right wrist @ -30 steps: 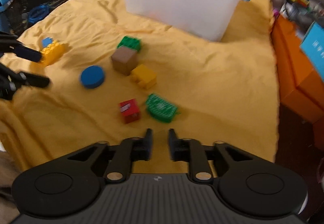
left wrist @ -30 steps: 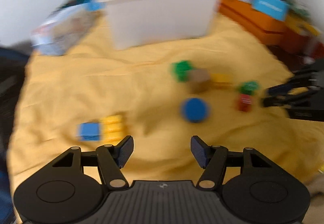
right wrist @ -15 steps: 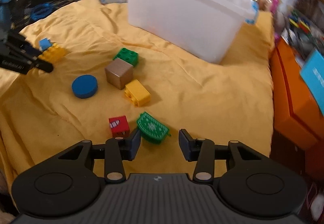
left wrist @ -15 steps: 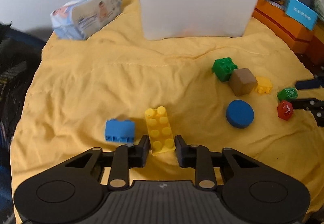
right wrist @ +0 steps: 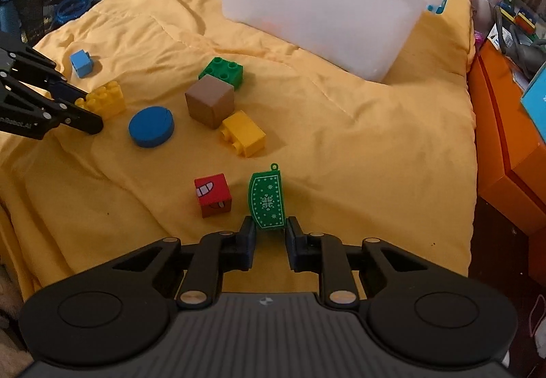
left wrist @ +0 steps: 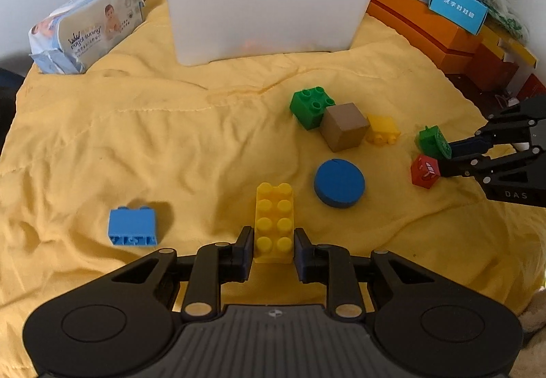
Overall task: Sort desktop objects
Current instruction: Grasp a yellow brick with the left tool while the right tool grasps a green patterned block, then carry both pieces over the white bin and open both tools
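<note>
Both grippers are busy here. In the left wrist view, the left gripper (left wrist: 273,246) sits at bottom center with its jaws clamped on the near end of the long yellow brick (left wrist: 274,221), which lies on the yellow blanket (left wrist: 136,145). A blue brick (left wrist: 133,227) sits to its left, and a blue disc (left wrist: 339,182) to its upper right.

In the right wrist view, the right gripper (right wrist: 270,234) has just been closing its jaws, and they now pinch the lower end of the green patterned piece (right wrist: 267,196), low in the middle of the frame. The red face cube (right wrist: 213,194) sits just left of it, not touching.

Further up in mid-frame, the brown cube (right wrist: 210,100) touches the green square brick (right wrist: 222,70) behind it, with a small yellow brick (right wrist: 243,133) just below-right. The big white bin (right wrist: 324,2) fills the top of the frame.
</note>
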### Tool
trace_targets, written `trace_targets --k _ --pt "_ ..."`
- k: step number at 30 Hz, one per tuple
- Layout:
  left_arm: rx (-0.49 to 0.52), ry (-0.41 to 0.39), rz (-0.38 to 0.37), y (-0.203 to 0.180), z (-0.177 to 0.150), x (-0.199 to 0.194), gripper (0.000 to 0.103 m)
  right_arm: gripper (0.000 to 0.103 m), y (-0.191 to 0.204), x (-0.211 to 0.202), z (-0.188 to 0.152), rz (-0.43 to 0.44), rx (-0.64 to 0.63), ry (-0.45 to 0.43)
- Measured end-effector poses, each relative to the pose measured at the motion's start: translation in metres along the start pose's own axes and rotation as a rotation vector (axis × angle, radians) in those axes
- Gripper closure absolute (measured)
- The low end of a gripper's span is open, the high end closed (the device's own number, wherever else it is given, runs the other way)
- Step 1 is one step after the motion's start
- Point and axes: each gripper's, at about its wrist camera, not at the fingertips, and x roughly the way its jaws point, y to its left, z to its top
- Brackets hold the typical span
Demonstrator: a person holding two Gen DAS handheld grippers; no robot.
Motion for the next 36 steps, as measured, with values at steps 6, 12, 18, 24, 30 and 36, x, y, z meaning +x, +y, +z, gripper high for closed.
trace_targets --k 6,12,18,24,30,36 --pt "0.0 -0.001 -0.008 0.001 0.004 0.001 0.076 0.068 -0.007 0.007 0.005 -0.004 0.05 -0.049" --pt "-0.006 -0.047 -0.022 0.003 0.018 -0.015 0.076 0.087 -0.011 -0.001 0.006 0.003 0.088 -0.058" --pt "0.01 -0.11 -0.016 0.006 0.044 -0.031 0.076 0.086 -0.018 -0.006 0.021 -0.003 0.06 -0.081" --pt "0.021 -0.189 -0.021 0.008 0.069 -0.052 0.076 0.086 -0.018 -0.016 0.033 -0.019 0.069 -0.114" --pt "0.076 -0.351 0.008 0.015 0.129 -0.082 0.076 0.086 -0.038 -0.063 0.086 -0.075 0.09 -0.315" --pt "0.059 -0.424 0.027 0.031 0.192 -0.08 0.076 0.086 -0.055 -0.078 0.154 -0.141 0.108 -0.421"
